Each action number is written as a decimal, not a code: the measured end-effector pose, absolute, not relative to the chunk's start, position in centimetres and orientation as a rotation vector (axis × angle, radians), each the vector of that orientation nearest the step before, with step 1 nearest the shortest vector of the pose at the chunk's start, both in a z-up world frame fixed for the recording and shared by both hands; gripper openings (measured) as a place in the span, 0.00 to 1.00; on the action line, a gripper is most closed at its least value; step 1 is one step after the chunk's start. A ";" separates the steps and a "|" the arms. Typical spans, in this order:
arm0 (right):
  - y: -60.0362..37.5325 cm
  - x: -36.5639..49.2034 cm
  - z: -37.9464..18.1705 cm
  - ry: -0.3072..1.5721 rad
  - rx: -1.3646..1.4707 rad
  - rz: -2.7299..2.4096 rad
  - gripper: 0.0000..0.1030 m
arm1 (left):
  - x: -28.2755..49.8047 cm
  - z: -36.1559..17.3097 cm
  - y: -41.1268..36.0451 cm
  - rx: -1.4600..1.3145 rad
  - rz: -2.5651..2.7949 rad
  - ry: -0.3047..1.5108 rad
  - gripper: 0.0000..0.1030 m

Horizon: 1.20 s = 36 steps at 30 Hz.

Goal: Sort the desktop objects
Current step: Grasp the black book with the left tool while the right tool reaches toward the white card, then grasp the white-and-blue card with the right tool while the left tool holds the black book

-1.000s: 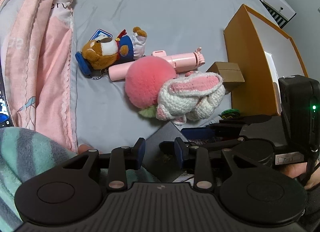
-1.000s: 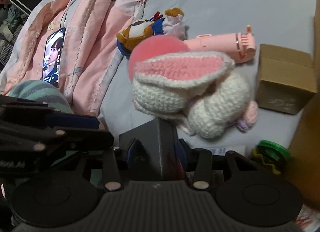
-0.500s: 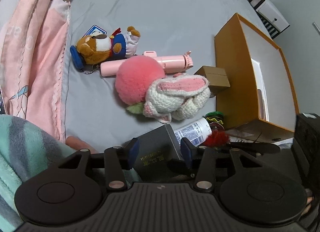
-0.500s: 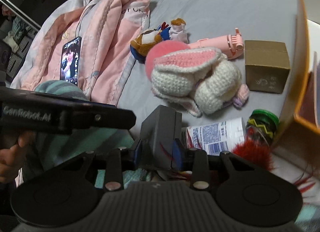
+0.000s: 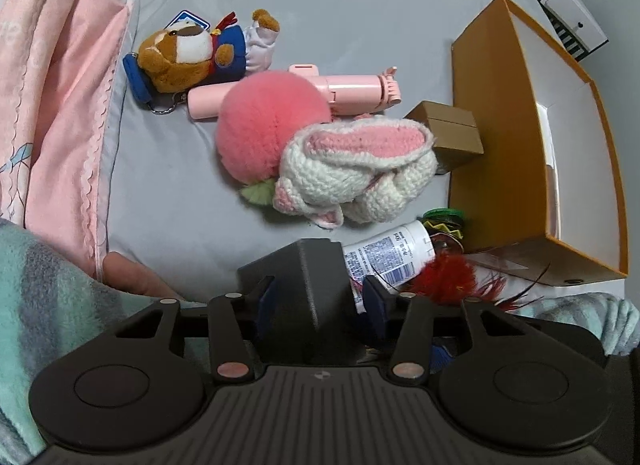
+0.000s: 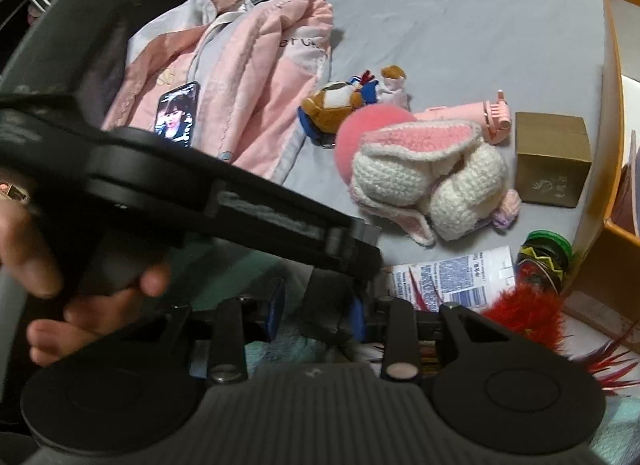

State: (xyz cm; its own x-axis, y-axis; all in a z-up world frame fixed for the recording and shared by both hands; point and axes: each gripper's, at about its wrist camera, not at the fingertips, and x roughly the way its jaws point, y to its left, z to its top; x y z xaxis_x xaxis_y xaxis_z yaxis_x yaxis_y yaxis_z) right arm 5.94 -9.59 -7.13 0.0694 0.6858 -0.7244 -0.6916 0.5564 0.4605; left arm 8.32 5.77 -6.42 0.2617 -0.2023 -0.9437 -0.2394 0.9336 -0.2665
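Observation:
A dark grey box [image 5: 304, 285] is held upright in front of me, and my right gripper [image 6: 317, 313] is shut on its lower part [image 6: 326, 305]. My left gripper [image 5: 320, 297] straddles the same box from above. Its jaws are closing, the left pad is at the box's side and a small gap shows at the right pad. In the right wrist view the left gripper's black body [image 6: 200, 201] crosses the picture, held by a hand [image 6: 80, 297]. Beyond lie a pink plush ball [image 5: 268, 121], a crocheted bunny [image 5: 360, 177] and a bear toy [image 5: 188, 57].
An open orange box [image 5: 532, 137] stands at the right, with a small brown carton [image 5: 452, 133] beside it. A white labelled tube [image 5: 392, 257], a green-lidded jar [image 5: 444, 221] and red feathers [image 5: 444, 277] lie near it. A pink jacket [image 5: 60, 85] with a phone [image 6: 178, 113] covers the left.
The right gripper has drawn back and up with the dark box in it. The left gripper has moved over the box, so its jaws now flank it.

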 end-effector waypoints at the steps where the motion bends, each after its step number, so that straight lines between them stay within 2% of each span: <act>1: -9.6 5.9 -7.1 1.087 -0.011 1.034 0.35 | 8.3 -6.5 5.9 -0.388 0.024 1.319 0.42; 4: -10.3 6.3 -7.3 1.121 0.009 1.032 0.33 | 8.1 -6.5 6.1 -0.377 0.008 1.308 0.42; 9: -11.5 6.4 -6.8 1.077 -0.056 0.975 0.33 | 7.9 -6.2 6.1 -0.364 -0.002 1.306 0.42; 14: -12.2 7.6 -8.0 1.097 -0.052 0.889 0.23 | 7.6 -5.9 6.5 -0.379 -0.013 1.299 0.40; 22: -9.1 5.8 -9.6 1.078 -0.164 0.939 0.12 | 7.7 -5.6 6.7 -0.403 -0.002 1.308 0.39; 29: -8.7 5.6 -9.5 1.081 -0.148 0.969 0.12 | 9.2 -5.6 6.6 -0.373 0.030 1.353 0.47; 34: -8.2 5.2 -9.3 1.072 -0.149 1.003 0.12 | 9.6 -6.1 6.8 -0.307 0.048 1.383 0.47; 35: -8.2 5.2 -9.4 1.074 -0.150 1.006 0.12 | 9.5 -6.3 6.8 -0.296 0.043 1.387 0.43; 36: -8.2 5.2 -9.4 1.077 -0.155 1.005 0.12 | 9.4 -6.3 6.8 -0.288 0.039 1.385 0.42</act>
State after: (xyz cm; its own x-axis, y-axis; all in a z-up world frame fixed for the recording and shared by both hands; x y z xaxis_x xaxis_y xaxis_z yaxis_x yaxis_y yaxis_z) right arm 5.21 -8.17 -9.45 0.0996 0.6069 -0.7885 -0.7450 0.5708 0.3452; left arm 9.44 6.85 -6.33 0.1896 -0.1415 -0.9716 -0.1955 0.9643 -0.1786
